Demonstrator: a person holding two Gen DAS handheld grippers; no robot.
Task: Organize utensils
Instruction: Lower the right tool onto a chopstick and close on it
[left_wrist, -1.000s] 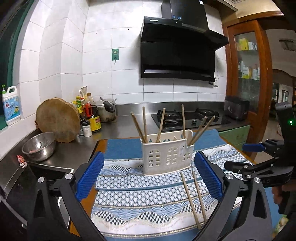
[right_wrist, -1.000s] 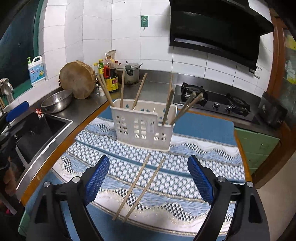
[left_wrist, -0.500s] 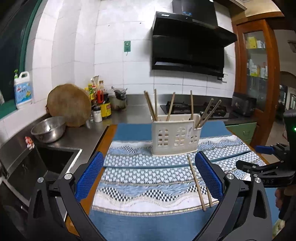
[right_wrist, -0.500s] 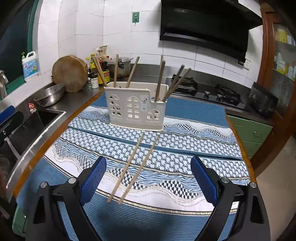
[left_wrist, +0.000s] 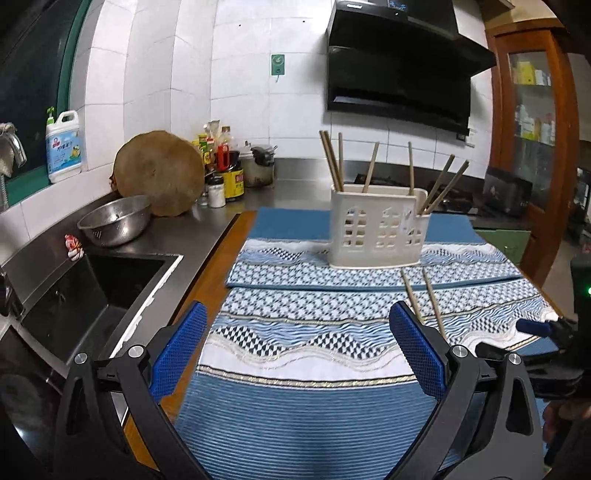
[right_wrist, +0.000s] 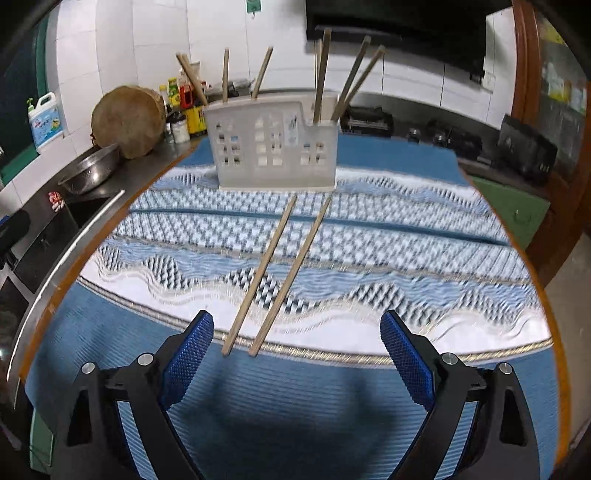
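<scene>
metal bowl (left_wrist: 113, 220) by sink (left_wrist: 99, 284) | round wood board (left_wrist: 159, 172) leaning on wall | soap jug (left_wrist: 63, 147) on ledge | black hood (left_wrist: 399, 62) up high

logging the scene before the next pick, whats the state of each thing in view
left gripper: jaws open, empty
right gripper: jaws closing, nothing between them
two loose chopsticks: lying flat on the cloth, side by side
white utensil holder: upright, chopsticks standing in it
patterned cloth: spread flat
steel bowl: upright beside the sink
</scene>
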